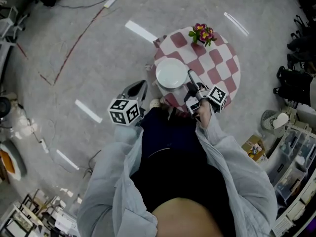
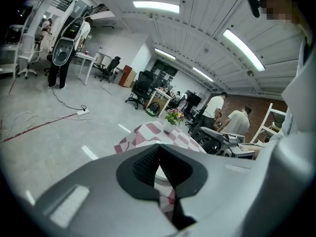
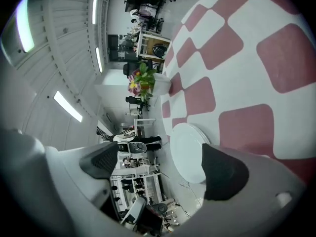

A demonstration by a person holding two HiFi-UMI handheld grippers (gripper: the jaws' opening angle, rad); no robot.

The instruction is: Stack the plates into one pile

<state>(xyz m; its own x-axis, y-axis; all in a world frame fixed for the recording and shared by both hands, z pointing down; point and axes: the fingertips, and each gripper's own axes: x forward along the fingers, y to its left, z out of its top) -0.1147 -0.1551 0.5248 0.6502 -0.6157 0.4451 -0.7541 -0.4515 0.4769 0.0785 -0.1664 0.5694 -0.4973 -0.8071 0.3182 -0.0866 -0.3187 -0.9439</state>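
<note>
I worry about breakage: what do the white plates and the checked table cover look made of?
Plates: smooth white with a slight sheen and a raised rim. They are probably glazed ceramic, though hard plastic would look alike. Table cover: pink-and-white checks, hanging in soft folds at the edge, so likely cloth or thin vinyl.

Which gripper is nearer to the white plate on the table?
Right. The right gripper hangs open beside the plate, at its right edge; the left gripper, shut, is off the table, lower left of the plate.

Bright, even light from ceiling strip lights (image 2: pixel 156 6); sharp centres, strong fisheye bending and dark corners.
</note>
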